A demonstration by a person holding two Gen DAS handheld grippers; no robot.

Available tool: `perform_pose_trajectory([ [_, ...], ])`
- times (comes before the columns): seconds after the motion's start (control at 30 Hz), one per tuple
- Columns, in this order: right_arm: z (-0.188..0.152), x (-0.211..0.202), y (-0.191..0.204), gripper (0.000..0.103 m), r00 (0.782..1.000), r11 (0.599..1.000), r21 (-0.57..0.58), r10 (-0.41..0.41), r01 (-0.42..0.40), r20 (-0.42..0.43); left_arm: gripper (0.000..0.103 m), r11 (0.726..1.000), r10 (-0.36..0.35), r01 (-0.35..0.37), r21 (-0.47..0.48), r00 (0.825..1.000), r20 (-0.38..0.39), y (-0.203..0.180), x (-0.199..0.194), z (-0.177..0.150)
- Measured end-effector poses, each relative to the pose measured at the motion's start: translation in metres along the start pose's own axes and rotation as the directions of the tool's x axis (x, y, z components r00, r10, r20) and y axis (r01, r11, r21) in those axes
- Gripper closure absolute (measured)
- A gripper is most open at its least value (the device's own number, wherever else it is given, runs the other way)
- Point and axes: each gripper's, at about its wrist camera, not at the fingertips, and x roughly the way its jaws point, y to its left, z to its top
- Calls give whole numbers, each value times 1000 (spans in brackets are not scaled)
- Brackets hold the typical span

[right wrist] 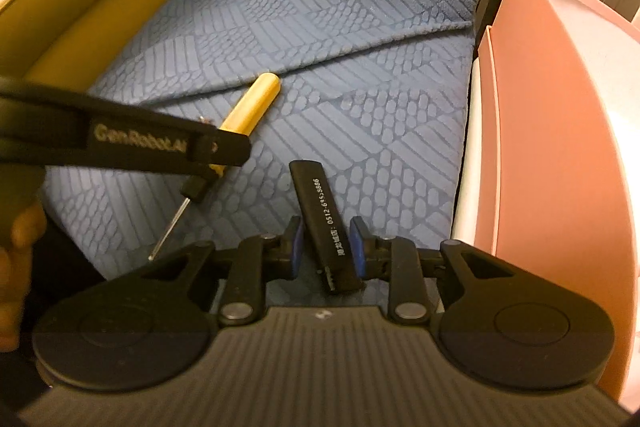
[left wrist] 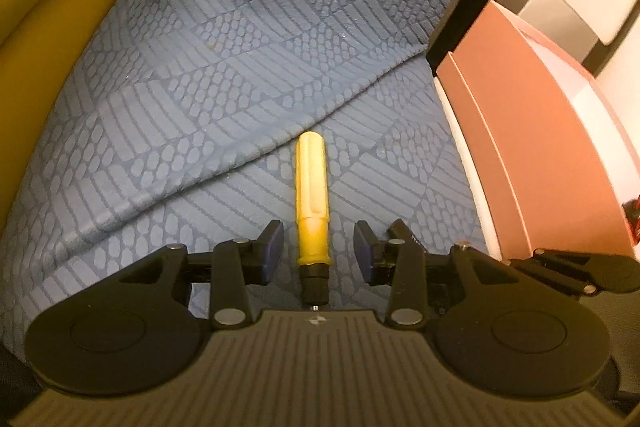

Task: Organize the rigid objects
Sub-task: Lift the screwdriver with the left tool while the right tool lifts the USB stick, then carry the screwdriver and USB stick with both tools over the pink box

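A yellow-handled screwdriver (left wrist: 311, 203) lies on the blue patterned cushion (left wrist: 224, 67), handle pointing away. My left gripper (left wrist: 319, 251) is open, its pads on either side of the handle's lower end without touching it. In the right wrist view the screwdriver (right wrist: 248, 111) lies diagonally, partly hidden by the left gripper's body (right wrist: 140, 141). A black rectangular stick with white printed numbers (right wrist: 322, 223) lies between the pads of my right gripper (right wrist: 325, 251), which is open around it with small gaps on both sides.
A pink box (right wrist: 560, 155) stands to the right of the cushion; it also shows in the left wrist view (left wrist: 532, 147). A mustard-yellow sofa arm (left wrist: 48, 27) borders the cushion on the left. A fold in the cushion cover runs behind the screwdriver.
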Motion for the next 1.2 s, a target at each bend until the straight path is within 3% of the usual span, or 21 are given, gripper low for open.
perform_pose_trajectory([
  [0.23,-1,-4,-2,87,1000,1000,18,-20,20,12,62,996,42,-45,71,998,38,-13,10,-3],
  [0.3,0,-6,-6,90,999,999,33,-30,30,18,81,995,63,-66,73,997,47,-13,11,-3],
  [0.53,1,-7,-11,91,1000,998,61,-22,21,22,82,996,78,-80,38,995,56,-9,5,-1],
  [0.77,5,-15,-14,91,999,994,109,13,-17,34,82,999,29,-27,-30,998,61,-5,-17,1],
  [0.93,15,-37,-17,91,998,995,93,21,-27,67,82,997,-25,29,-74,998,62,-8,-35,-1],
  [1.2,31,-85,-36,91,992,993,110,28,-41,122,82,997,-51,54,-50,997,65,-40,-62,12],
])
